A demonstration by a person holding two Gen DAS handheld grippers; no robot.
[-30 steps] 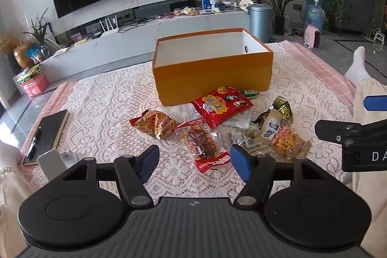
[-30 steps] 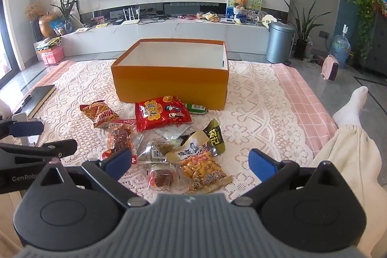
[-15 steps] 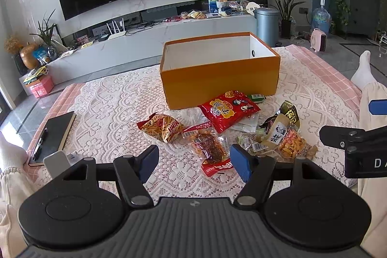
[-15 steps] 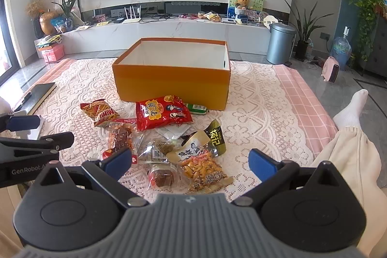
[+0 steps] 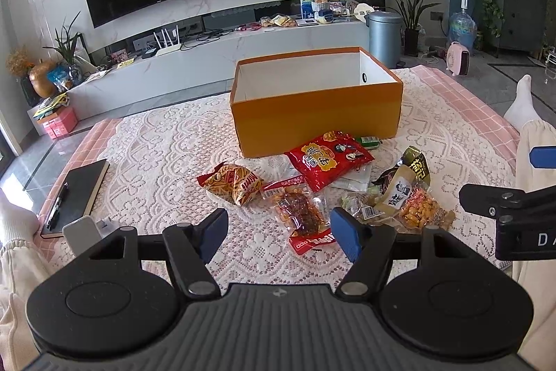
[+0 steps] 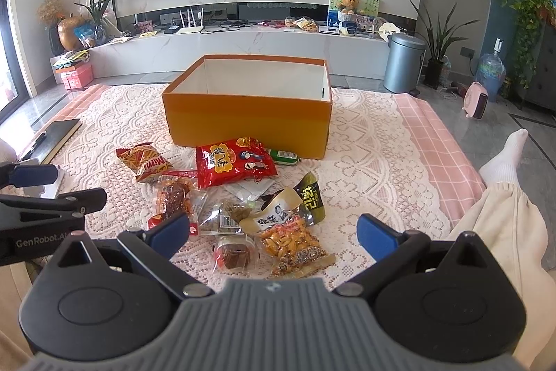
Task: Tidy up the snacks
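Note:
An open orange box stands on the lace cloth, empty as far as I see. In front of it lie several snack packs: a red bag, an orange chip bag, a clear pack of dark red snack, a beige and green pack and a peanut pack. My left gripper is open and empty just short of the dark red pack. My right gripper is open and empty over the peanut pack.
A black notebook with a pen lies at the cloth's left edge, with a small white device beside it. A person's legs in white socks lie to the right. A TV console and a grey bin stand behind.
Both grippers have drifted slightly; the view from the left one has shifted so the box and snacks sit further right. Nothing was picked up and both stay open.

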